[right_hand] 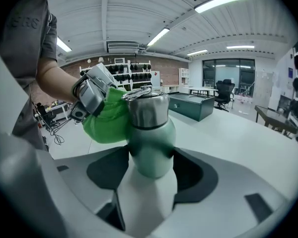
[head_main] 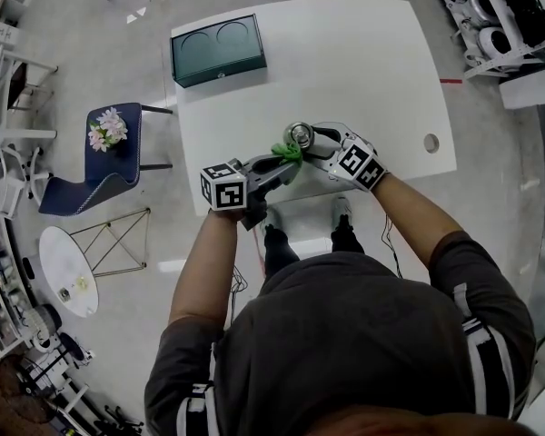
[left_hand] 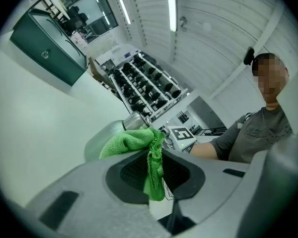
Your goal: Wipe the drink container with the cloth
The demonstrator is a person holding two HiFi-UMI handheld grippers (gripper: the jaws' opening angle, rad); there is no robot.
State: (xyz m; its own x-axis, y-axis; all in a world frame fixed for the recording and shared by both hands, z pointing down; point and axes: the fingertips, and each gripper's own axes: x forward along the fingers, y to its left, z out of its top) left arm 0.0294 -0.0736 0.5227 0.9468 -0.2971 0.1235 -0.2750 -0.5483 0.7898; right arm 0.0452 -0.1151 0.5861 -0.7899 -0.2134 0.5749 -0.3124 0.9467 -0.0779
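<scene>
A pale green drink bottle with a steel cap sits between the jaws of my right gripper, which is shut on its body. In the head view the bottle is held above the near edge of the white table. My left gripper is shut on a green cloth, pinched between its pads. The cloth presses against the bottle's side just below the cap. In the head view the cloth lies between the left gripper and the right gripper.
A dark green case lies at the table's far left corner. A round hole is in the table's right edge. A blue chair with flowers and a round side table stand left. Shelves line the far right.
</scene>
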